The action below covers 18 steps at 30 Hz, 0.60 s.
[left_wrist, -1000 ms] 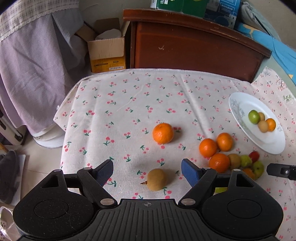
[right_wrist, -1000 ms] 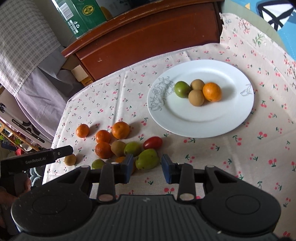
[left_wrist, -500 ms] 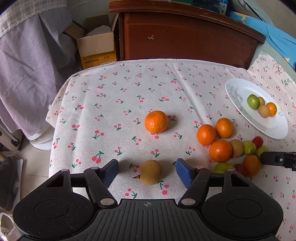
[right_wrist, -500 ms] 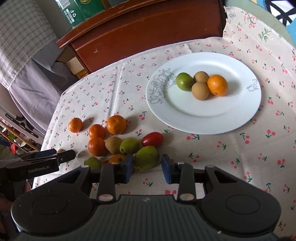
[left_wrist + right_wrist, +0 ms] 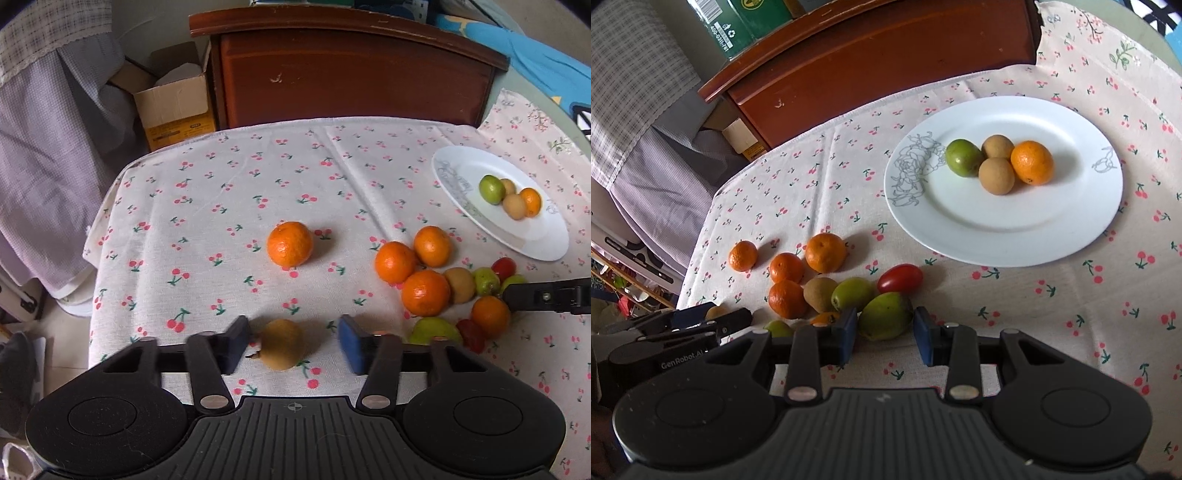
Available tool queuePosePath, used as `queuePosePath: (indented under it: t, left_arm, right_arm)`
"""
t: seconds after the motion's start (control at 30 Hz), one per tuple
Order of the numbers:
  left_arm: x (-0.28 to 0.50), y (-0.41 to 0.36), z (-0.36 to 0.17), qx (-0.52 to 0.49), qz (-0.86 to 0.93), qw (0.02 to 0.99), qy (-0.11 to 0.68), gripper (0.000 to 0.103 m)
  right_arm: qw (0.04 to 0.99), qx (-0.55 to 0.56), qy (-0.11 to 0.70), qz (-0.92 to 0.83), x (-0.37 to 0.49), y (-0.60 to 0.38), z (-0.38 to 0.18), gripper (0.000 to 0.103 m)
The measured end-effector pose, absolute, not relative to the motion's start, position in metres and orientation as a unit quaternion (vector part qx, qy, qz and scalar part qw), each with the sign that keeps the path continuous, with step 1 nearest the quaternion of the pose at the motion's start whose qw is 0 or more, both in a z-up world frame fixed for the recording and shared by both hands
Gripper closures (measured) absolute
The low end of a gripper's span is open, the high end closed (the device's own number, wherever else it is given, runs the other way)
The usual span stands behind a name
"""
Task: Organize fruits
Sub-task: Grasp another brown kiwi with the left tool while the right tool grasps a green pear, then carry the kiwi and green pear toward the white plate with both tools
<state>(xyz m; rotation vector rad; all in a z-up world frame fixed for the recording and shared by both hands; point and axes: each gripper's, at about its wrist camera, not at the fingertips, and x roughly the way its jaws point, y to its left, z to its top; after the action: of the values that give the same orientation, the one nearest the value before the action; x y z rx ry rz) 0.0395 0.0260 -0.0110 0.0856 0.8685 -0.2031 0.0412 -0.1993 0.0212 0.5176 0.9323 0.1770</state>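
Jaws of left gripper [image 5: 291, 343] closing around brown fruit [image 5: 281, 344], untouched; right gripper [image 5: 884, 334] brackets green fruit [image 5: 885, 320], contact unclear.

Soft, even daylight fills both views, and the fruit casts faint shadows toward three o'clock. Fisheye bending curves the edges, with dark vignetting in the corners. The left gripper [image 5: 293, 345] fingertips smear with motion blur.

A cherry-print cloth [image 5: 229, 206] covers the table, daylit, before a dark wooden headboard [image 5: 347, 70]; a cardboard box [image 5: 173, 107] (flaps open) sits beside hanging checked fabric [image 5: 48, 122].
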Motion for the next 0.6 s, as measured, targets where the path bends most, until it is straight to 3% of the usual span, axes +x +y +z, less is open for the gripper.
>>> queuePosePath:
  t: [0.07,0.23,0.6]
  left_arm:
    - [0.038,0.024,-0.01,0.047,-0.104,0.902,0.416,0.07]
    - [0.037,0.026,-0.009,0.037,-0.106,0.903,0.415,0.079]
    - [0.033,0.027,-0.01,0.024,-0.109,0.902,0.417,0.078]
  right_arm:
    - [0.857,0.248,0.443,0.084,0.041,-0.2,0.021,0.07]
    - [0.864,0.229,0.44,0.092,0.041,-0.195,0.025,0.07]
    - [0.874,0.207,0.429,0.102,0.038,-0.189,0.033,0.07]
